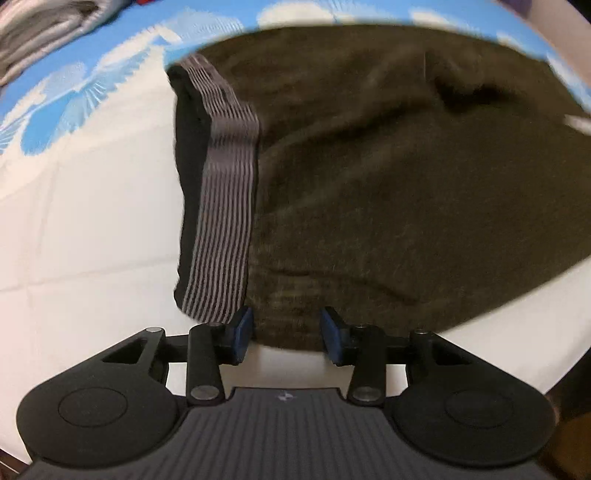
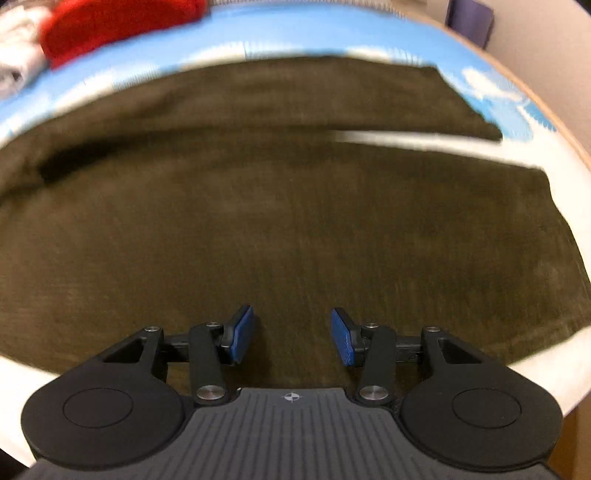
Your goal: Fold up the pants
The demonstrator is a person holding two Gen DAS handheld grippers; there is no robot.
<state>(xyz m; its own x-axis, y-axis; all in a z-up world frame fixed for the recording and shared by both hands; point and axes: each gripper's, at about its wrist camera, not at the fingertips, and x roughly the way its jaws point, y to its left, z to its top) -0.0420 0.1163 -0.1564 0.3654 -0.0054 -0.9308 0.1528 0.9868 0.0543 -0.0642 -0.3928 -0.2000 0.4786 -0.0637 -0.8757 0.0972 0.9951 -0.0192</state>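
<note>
Dark olive-brown pants (image 1: pixel 388 184) lie flat on a white and blue patterned bed cover (image 1: pixel 85 206). Their grey striped waistband (image 1: pixel 225 206) runs down the left side in the left wrist view. My left gripper (image 1: pixel 286 334) is open, its blue pads on either side of the pants' near edge by the waistband corner. In the right wrist view the pants (image 2: pixel 277 206) fill the frame, with the two legs parted by a thin white gap at the right. My right gripper (image 2: pixel 293 334) is open and empty, just above the near leg's cloth.
A pile of grey and white clothes (image 1: pixel 40 33) lies at the far left of the bed. A red garment (image 2: pixel 114 22) and white cloth (image 2: pixel 18 55) lie at the far left in the right wrist view. The bed's wooden edge (image 2: pixel 554 122) curves along the right.
</note>
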